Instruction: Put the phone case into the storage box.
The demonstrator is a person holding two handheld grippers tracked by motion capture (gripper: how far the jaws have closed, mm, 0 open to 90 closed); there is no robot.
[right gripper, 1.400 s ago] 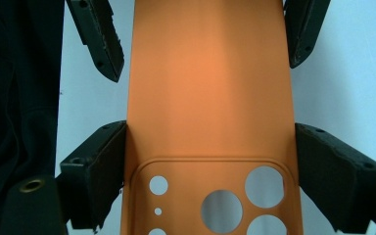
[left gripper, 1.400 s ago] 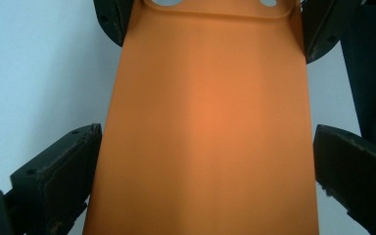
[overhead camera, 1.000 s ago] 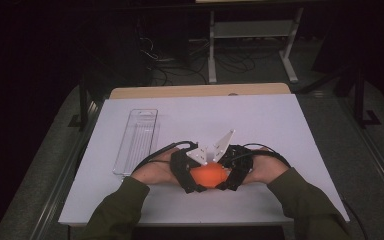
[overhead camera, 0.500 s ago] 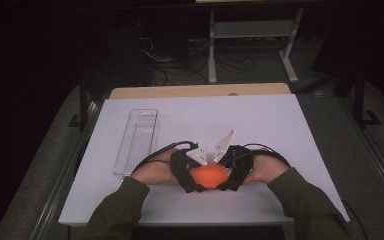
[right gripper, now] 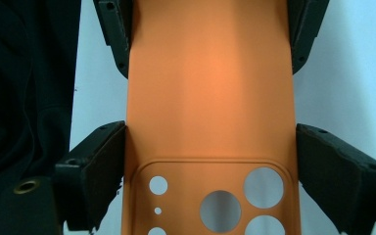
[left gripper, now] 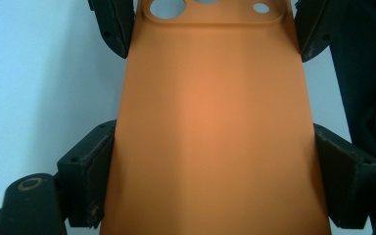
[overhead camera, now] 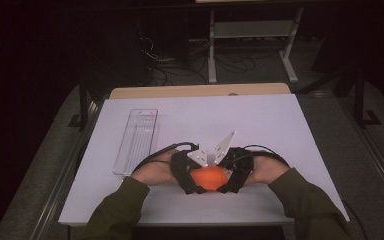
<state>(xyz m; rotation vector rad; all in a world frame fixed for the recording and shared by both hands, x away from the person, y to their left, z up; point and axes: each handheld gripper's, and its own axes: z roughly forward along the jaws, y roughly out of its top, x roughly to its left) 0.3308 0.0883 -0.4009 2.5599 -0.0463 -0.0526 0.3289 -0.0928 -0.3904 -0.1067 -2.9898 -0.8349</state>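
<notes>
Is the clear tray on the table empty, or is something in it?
Empty, as far as the high view shows: the clear tray lies flat on the white table with only its ribbed bottom visible inside.

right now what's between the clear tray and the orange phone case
In the high view, bare white table, then the person's left hand and the left gripper, lie between the clear tray and the orange phone case.
</notes>
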